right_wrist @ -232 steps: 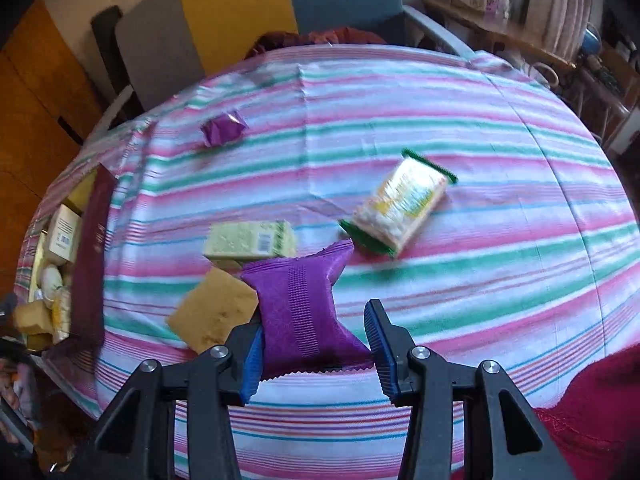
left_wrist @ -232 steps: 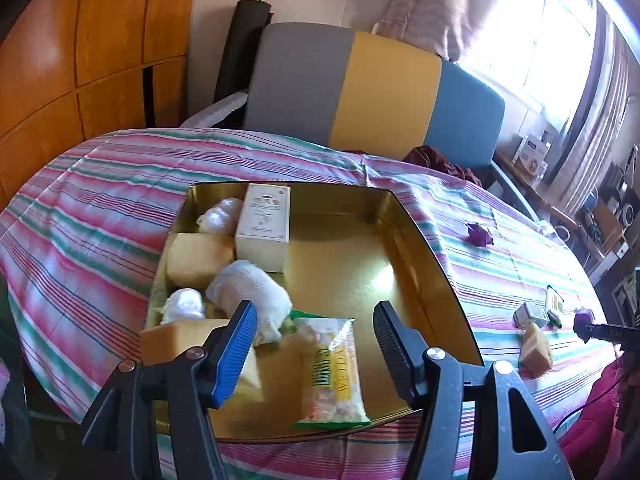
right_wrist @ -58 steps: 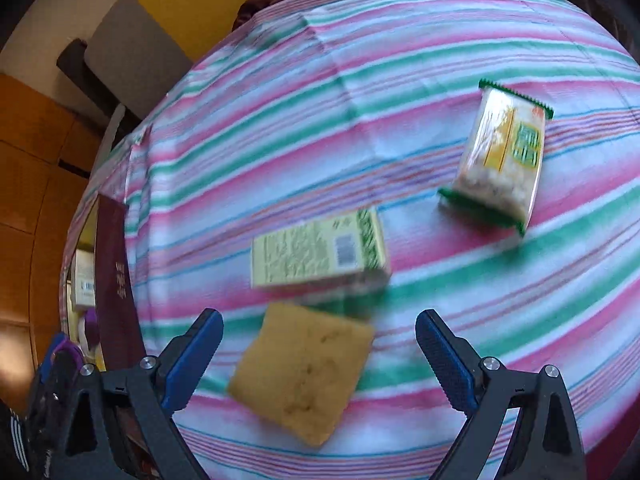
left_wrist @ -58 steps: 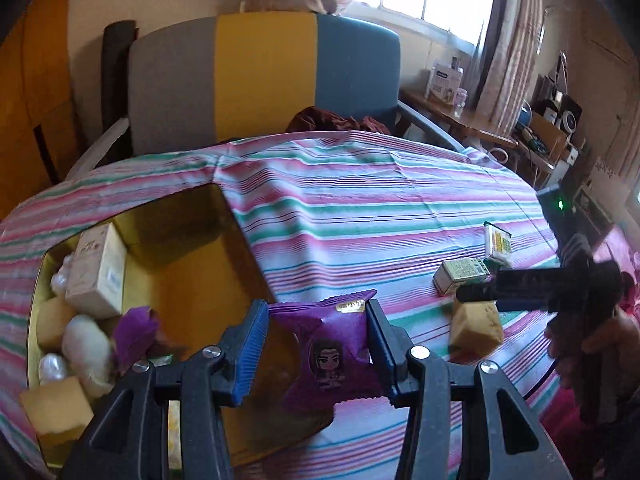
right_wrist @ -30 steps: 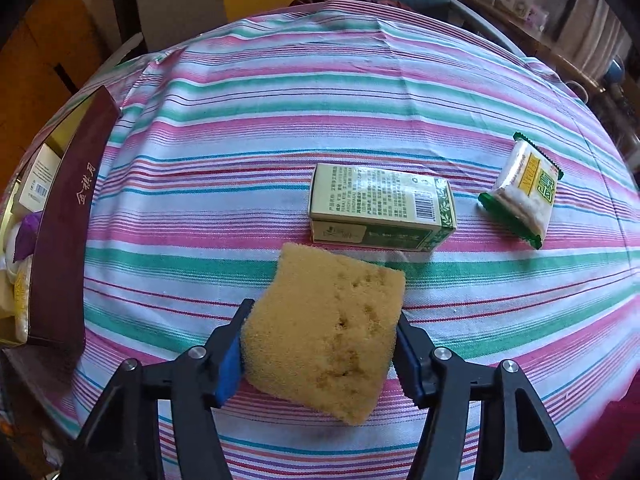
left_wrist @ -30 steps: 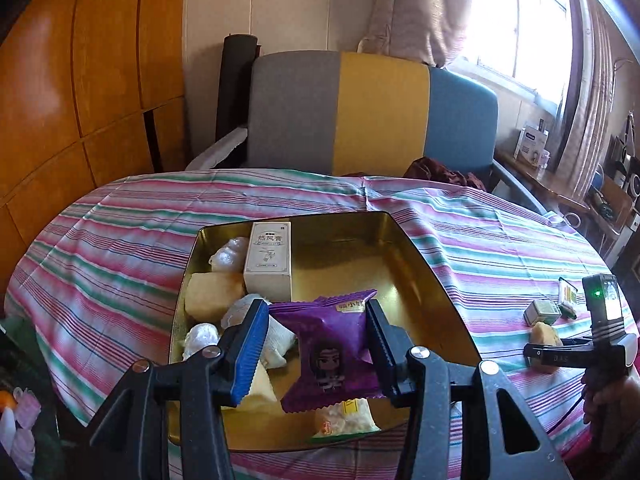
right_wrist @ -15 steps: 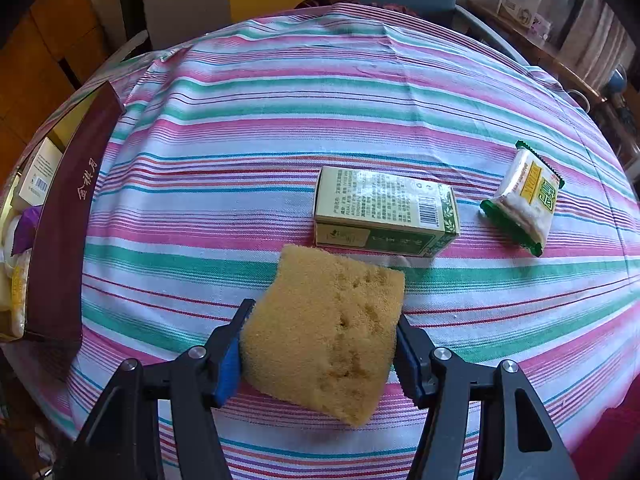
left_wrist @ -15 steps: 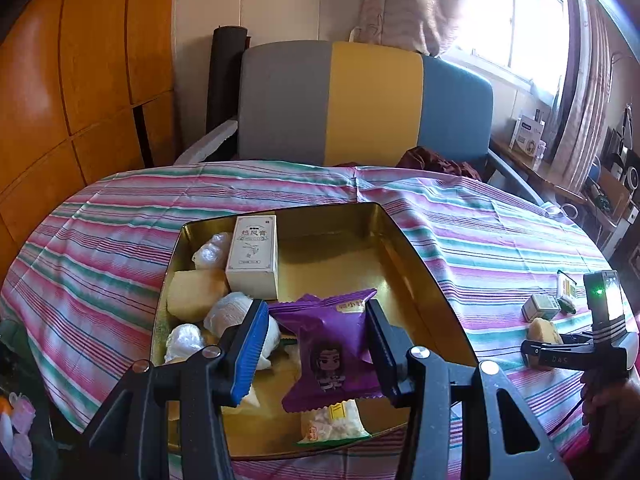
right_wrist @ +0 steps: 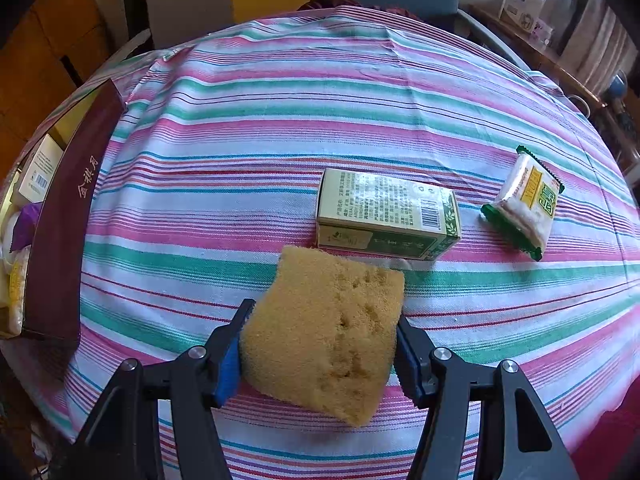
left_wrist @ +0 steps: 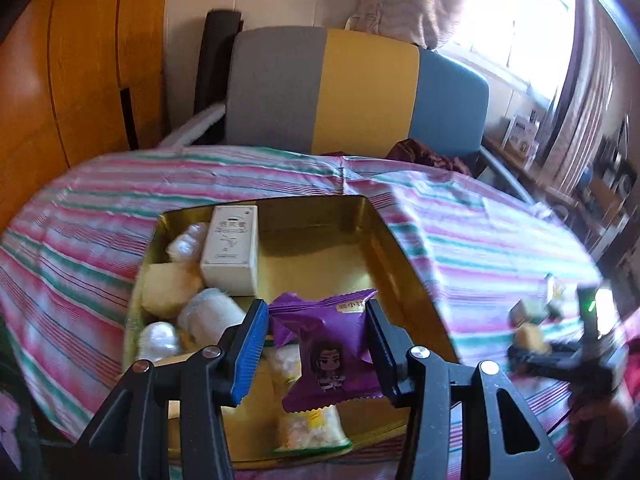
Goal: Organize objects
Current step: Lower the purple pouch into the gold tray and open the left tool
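Note:
My left gripper point(left_wrist: 316, 344) is shut on a purple snack packet point(left_wrist: 328, 348) and holds it above the near part of the gold tin point(left_wrist: 384, 232). The tin holds a white box point(left_wrist: 232, 248), yellow sponges, white wrapped balls and a green-edged snack packet point(left_wrist: 308, 424). My right gripper point(right_wrist: 320, 352) is shut on a yellow sponge point(right_wrist: 328, 328) just above the striped tablecloth. A green box point(right_wrist: 384, 212) lies just beyond the sponge and a green-edged snack packet point(right_wrist: 524, 204) to its right.
The tin's dark red side point(right_wrist: 60, 216) shows at the left in the right wrist view. A grey, yellow and blue sofa point(left_wrist: 352, 92) stands behind the table. The right gripper with its sponge shows at the right edge point(left_wrist: 560, 344) in the left wrist view.
The left gripper has shifted slightly over the tin with the purple packet. The right gripper has lifted the sponge a little; box and snack packet have not moved.

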The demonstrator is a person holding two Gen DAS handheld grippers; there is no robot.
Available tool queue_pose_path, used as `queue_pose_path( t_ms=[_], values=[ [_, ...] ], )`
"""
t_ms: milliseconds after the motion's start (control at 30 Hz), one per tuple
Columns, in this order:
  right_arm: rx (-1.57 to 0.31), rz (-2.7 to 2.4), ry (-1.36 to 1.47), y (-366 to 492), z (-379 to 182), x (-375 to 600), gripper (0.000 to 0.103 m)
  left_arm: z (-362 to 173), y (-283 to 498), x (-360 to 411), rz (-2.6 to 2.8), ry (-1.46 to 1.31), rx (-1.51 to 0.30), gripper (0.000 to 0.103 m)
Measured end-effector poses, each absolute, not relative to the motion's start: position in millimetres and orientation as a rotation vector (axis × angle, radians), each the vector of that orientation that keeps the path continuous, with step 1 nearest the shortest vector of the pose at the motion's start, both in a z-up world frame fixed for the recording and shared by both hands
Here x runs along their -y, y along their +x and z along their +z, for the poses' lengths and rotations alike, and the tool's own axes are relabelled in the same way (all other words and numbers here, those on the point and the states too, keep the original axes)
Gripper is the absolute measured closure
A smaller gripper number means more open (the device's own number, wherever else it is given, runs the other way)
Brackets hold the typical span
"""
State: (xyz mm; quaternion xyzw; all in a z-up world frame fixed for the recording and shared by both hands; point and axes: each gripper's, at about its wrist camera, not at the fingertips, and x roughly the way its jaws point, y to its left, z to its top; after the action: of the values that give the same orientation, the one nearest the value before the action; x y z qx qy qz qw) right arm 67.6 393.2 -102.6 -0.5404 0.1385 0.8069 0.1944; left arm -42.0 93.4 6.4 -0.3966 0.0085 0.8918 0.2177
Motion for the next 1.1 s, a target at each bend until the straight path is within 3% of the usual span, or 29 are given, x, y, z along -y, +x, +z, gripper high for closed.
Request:
queue_pose_path(
  t_ms=[100, 367, 767, 1100],
  values=[
    [-0.382, 2.264, -1.515, 67, -102, -393, 0.040, 6, -68, -93, 2.415, -1.164, 0.107, 0.054],
    [-0.382, 2.265, -1.513, 68, -102, -392, 0.040, -12, -130, -121, 2.386, -1.271, 0.096, 0.054],
    [-0.358, 2.275, -1.512, 60, -106, -394, 0.040, -54, -189, -154, 2.452, -1.403, -0.071, 0.054],
    [-0.386, 2.287, -1.498, 57, -107, -398, 0.040, -79, -195, -166, 2.459, -1.438, -0.169, 0.054]
  ],
)
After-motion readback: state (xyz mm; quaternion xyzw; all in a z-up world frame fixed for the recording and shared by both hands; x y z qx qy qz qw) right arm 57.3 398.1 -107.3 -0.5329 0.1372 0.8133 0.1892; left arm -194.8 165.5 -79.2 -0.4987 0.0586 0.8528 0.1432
